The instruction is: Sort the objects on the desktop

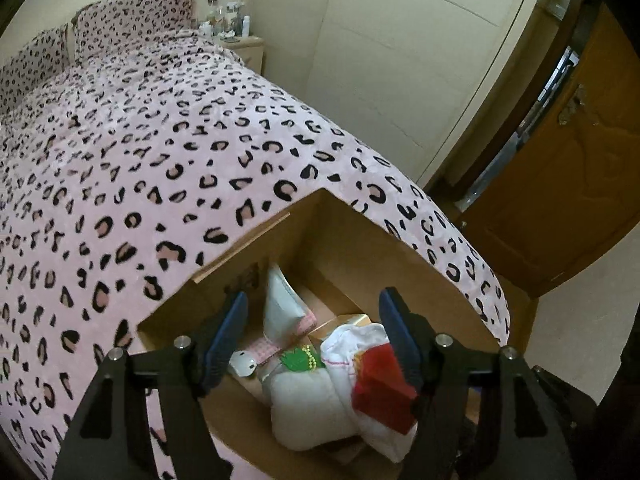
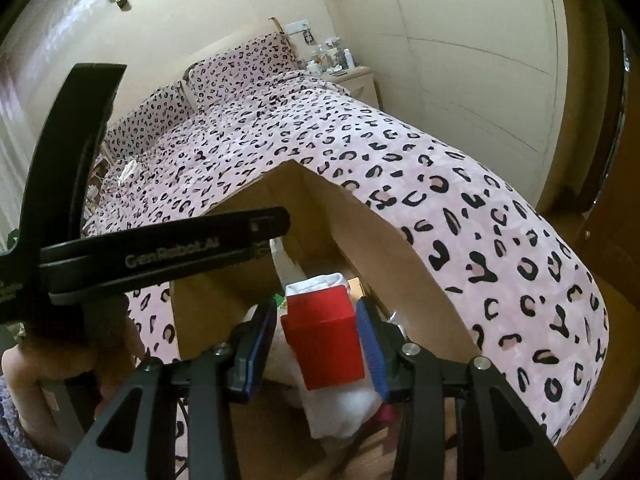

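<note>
Left wrist view. The left gripper [image 1: 312, 332] hangs over an open cardboard box [image 1: 360, 240] that rests on the leopard-print bed [image 1: 160, 140]. Its fingers [image 1: 226, 332] stand well apart with nothing clamped between them. Below them, inside the box, lie a white pouch [image 1: 282, 304], a pink checked ribbon [image 1: 262, 350], a green ornament with beads [image 1: 302, 358], a white cushion [image 1: 308, 412] and a white cloth [image 1: 352, 340]. A red box [image 1: 384, 388] sits at about 4 o'clock from the gripper's centre, close against the right-hand finger; contact cannot be settled from this angle. The gripper is pitched steeply downward into the box.

Right wrist view. The right gripper [image 2: 316, 340] has its fingers [image 2: 370, 344] closed in on the red box [image 2: 324, 344]. The blue pad at 3 o'clock appears to press its side; the pad at 9 o'clock sits just beside the other, a thin gap not excluded. I judge it a grip. The red box hangs tilted over the white cloth [image 2: 344, 404] inside the cardboard box [image 2: 384, 248]. The body of the left gripper [image 2: 160, 252] crosses at 10 o'clock, held by a hand [image 2: 80, 360].

Assessment. The step in hand appears to be setting the red box among the sorted items. It would be done well by lowering it until it rests on the cloth before the fingers part, and by keeping the left gripper clear of the right.
</note>
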Motion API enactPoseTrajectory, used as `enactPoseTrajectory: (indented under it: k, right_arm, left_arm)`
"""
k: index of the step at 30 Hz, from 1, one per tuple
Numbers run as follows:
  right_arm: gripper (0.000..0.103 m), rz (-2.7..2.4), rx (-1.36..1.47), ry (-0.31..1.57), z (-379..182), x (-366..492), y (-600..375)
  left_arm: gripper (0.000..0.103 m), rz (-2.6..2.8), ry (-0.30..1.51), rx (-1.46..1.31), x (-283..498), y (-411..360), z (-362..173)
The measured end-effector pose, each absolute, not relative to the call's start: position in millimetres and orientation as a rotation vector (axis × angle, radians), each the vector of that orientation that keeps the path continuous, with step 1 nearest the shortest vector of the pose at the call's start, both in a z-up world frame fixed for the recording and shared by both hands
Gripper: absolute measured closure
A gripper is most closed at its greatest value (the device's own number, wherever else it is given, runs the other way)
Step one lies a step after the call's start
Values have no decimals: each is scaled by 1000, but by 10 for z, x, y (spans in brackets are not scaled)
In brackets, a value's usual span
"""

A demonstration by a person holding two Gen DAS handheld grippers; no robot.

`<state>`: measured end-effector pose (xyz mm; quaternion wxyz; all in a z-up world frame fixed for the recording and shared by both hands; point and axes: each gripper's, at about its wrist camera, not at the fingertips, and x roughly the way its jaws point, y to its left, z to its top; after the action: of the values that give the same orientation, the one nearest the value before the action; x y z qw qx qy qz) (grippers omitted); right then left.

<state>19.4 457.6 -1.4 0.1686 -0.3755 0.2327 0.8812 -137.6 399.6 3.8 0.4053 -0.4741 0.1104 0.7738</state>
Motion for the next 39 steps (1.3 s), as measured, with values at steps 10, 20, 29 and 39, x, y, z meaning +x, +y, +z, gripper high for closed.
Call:
enactPoseTrajectory:
  k: [10,20,29,39]
  right_arm:
    - [61,2501,-1042,642,206,452,4465]
    - [61,2463,-1041,582,257,936,4269]
    - [61,2404,-1063,568,79,1286,4190]
    - [61,2339,-1157,552,-189,1291,4164]
  left_arm:
    - [16,2028,296,-1164,-1079,3638,256]
    - [6,2157,346,-1156,-456,3096,272]
    - [3,2177,391,-1189,-32,2994,189]
    - [0,2191,402,-1245,91,3018,38]
